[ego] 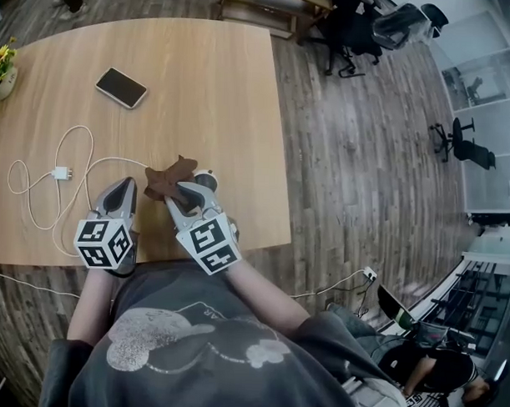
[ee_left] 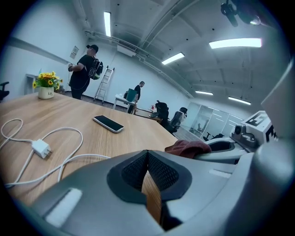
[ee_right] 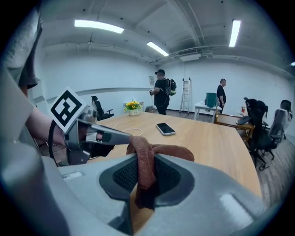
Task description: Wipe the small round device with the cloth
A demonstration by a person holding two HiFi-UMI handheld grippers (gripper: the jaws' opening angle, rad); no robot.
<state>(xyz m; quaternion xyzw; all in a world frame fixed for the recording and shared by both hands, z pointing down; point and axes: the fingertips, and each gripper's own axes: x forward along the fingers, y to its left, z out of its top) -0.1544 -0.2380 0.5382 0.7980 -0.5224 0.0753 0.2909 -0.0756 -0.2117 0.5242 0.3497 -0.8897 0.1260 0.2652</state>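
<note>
The small round device [ego: 207, 179] sits on the wooden table [ego: 209, 88], just right of the right gripper [ego: 179, 190] jaws and partly hidden by them. Those jaws are clamped on the brown cloth [ego: 166, 179], which bunches out past the tips. The left gripper [ego: 124, 186] is alongside, jaws pressed together on nothing. The white charger cable [ego: 62, 173] loops to its left, and the phone [ego: 121, 88] lies well ahead.

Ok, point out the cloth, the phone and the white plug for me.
cloth [ego: 165, 181], head view, on its brown bunched middle.
phone [ego: 121, 88], head view, centre of its dark screen.
plug [ego: 61, 173], head view, on its white body.
</note>
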